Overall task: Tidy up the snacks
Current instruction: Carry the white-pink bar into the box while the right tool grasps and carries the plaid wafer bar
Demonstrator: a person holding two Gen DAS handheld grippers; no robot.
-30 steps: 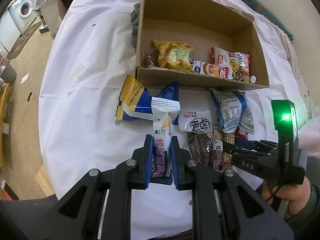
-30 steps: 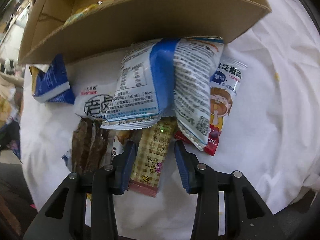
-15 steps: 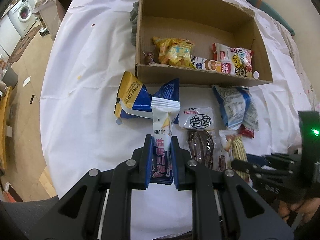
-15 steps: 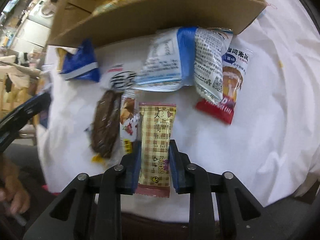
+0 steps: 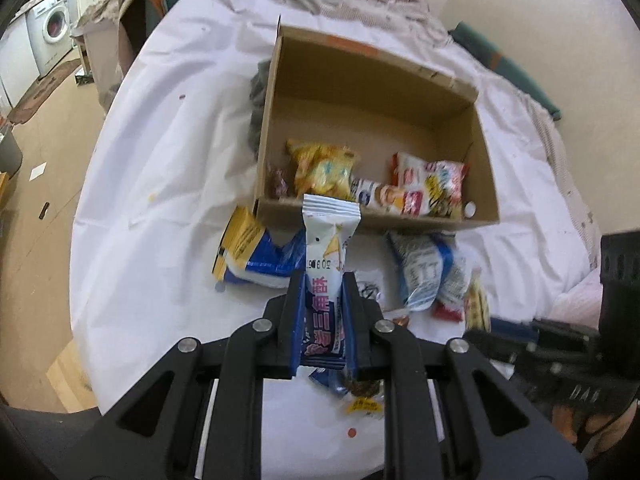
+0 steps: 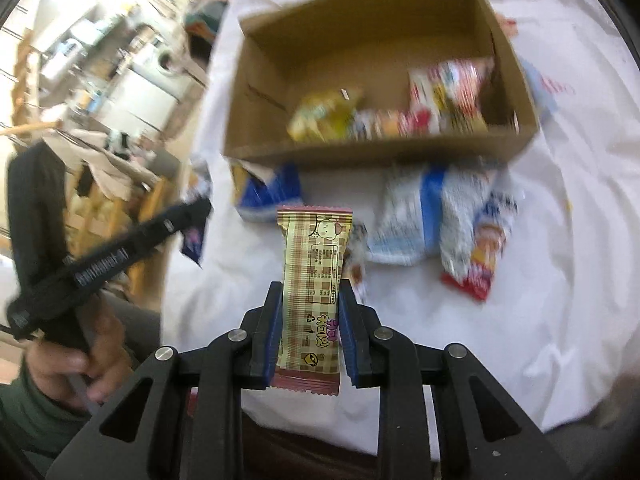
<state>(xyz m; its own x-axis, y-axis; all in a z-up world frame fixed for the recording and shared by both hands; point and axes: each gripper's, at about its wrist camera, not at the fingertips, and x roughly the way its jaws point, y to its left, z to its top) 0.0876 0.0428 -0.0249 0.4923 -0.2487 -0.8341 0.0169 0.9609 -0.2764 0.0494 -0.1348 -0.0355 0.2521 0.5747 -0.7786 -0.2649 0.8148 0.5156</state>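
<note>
My left gripper (image 5: 323, 280) is shut on a white and blue snack bar (image 5: 326, 252) and holds it lifted above the table, in front of the cardboard box (image 5: 376, 220). My right gripper (image 6: 310, 288) is shut on a tan checkered snack bar (image 6: 314, 256), also lifted, short of the box (image 6: 372, 152). The box holds a yellow bag (image 5: 320, 168), a red and white bag (image 5: 428, 176) and a small bar. Loose snacks lie on the white cloth before the box: a blue and yellow bag (image 5: 248, 256) and a white and blue bag (image 5: 424, 268).
The white cloth (image 5: 160, 200) covers a round table; its left edge drops to a wooden floor. A washing machine (image 5: 52, 36) stands far left. The right gripper shows in the left wrist view (image 5: 560, 352). The left gripper shows in the right wrist view (image 6: 120, 256).
Both grippers have lifted their bars off the table and risen toward the box. The right gripper closed on the checkered bar and pulled it from under the bags.
</note>
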